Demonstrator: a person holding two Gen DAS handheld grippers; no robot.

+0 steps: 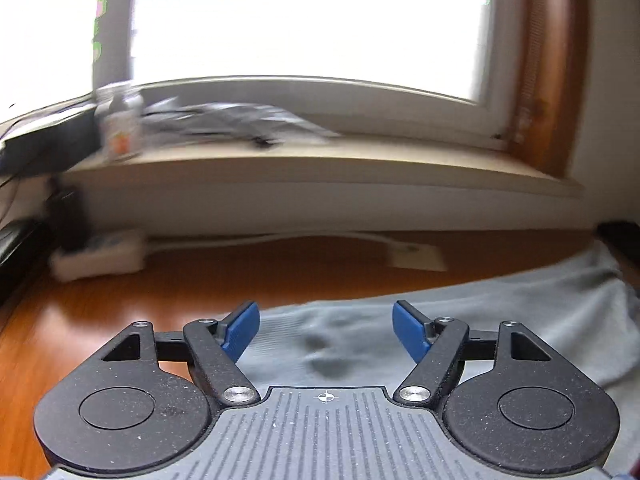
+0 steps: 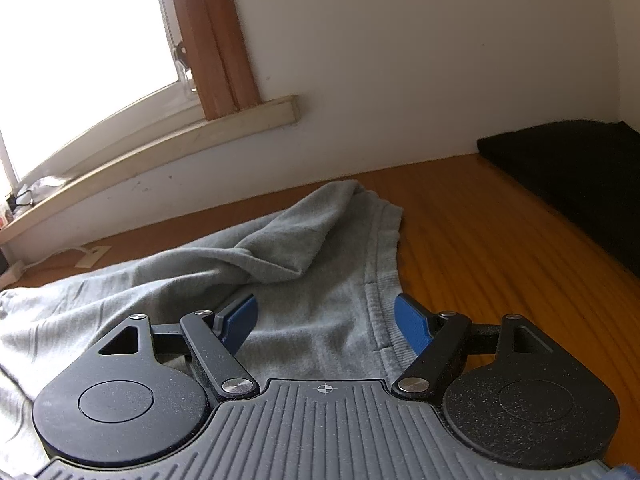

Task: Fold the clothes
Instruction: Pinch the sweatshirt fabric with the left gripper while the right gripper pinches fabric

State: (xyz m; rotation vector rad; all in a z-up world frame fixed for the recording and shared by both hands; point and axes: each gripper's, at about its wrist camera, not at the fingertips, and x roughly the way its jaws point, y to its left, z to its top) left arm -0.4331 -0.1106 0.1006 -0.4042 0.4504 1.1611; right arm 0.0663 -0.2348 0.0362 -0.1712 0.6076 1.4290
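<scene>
A grey sweatshirt [image 2: 280, 248] lies rumpled on the wooden table [image 2: 480, 232], one part folded over near its ribbed hem. The right gripper [image 2: 325, 320] and the left gripper [image 1: 325, 330] both hang over it, jaws wide apart, holding nothing. Blurred clutter, perhaps bottles [image 1: 118, 120], lines the windowsill [image 1: 320, 160].

Left claw [image 1: 325, 330] and right claw [image 2: 325, 326] apparently both gape, empty.

Home room, window sill [image 1: 320, 160], wooden table [image 2: 480, 220]
</scene>
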